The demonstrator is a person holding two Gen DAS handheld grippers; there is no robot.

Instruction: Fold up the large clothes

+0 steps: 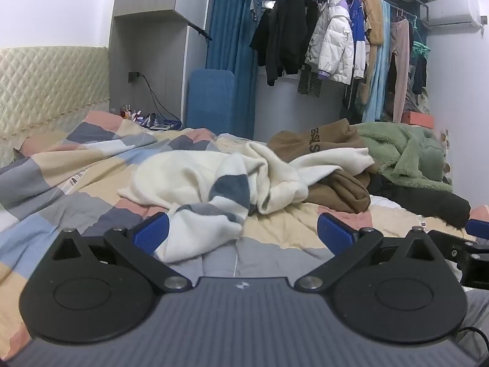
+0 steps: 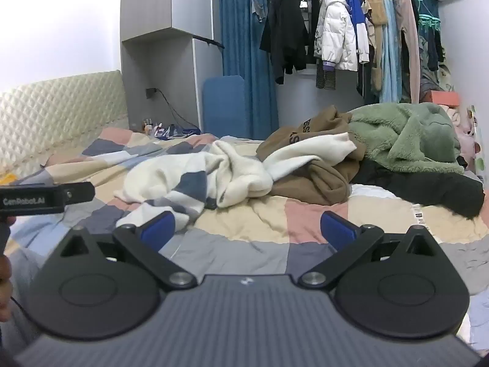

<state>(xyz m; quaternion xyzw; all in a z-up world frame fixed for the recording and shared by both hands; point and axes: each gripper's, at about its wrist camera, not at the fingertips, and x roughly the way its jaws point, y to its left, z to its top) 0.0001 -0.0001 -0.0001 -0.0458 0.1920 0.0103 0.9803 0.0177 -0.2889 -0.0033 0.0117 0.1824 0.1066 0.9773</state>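
A crumpled white sweater with grey-blue patches (image 1: 214, 180) lies on the checked quilt (image 1: 76, 165); it also shows in the right wrist view (image 2: 195, 177). Its near sleeve end reaches between my left gripper's blue pads. My left gripper (image 1: 243, 232) is open and holds nothing, just in front of that sleeve. My right gripper (image 2: 247, 231) is open and empty over bare quilt (image 2: 275, 229), with the sleeve end by its left pad. A brown hoodie (image 1: 330, 165) lies under the sweater's far sleeve; it also shows in the right wrist view (image 2: 308, 177).
A green fleece garment (image 2: 406, 137) and a black one (image 2: 428, 189) lie at the right of the bed. A padded headboard (image 1: 45, 82) is at left. A rail of hanging clothes (image 1: 333, 36) and a blue curtain (image 1: 229, 30) stand behind. The left gripper's body (image 2: 45, 198) shows at left.
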